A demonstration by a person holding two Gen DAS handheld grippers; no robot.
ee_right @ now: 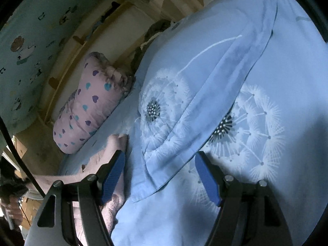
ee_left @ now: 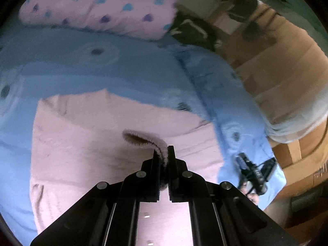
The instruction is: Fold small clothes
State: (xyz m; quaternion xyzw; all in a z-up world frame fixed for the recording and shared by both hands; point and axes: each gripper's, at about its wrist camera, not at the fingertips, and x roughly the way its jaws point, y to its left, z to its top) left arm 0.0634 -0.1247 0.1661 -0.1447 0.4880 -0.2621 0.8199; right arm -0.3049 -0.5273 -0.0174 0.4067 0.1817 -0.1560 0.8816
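A pale pink fuzzy garment (ee_left: 98, 155) lies spread on the blue bedspread (ee_left: 102, 69) in the left wrist view. My left gripper (ee_left: 164, 151) is shut on a lifted edge of that garment, and the cloth curls up out of the closed tips. The right gripper (ee_left: 254, 172) shows small at the right of that view, held by a hand. In the right wrist view my right gripper (ee_right: 160, 164) stands open, its blue pads (ee_right: 113, 174) apart over the bedspread (ee_right: 266, 82) with nothing between them. The pink garment (ee_right: 114, 143) lies by the left finger.
A pink pillow with blue and purple hearts (ee_left: 102, 8) (ee_right: 86, 104) rests at the head of the bed. A folded flap of blue sheet (ee_right: 205, 102) lies between the dandelion prints. A wooden bed frame and boxes (ee_left: 283, 82) stand beside the bed, with a patterned wall (ee_right: 30, 41) behind.
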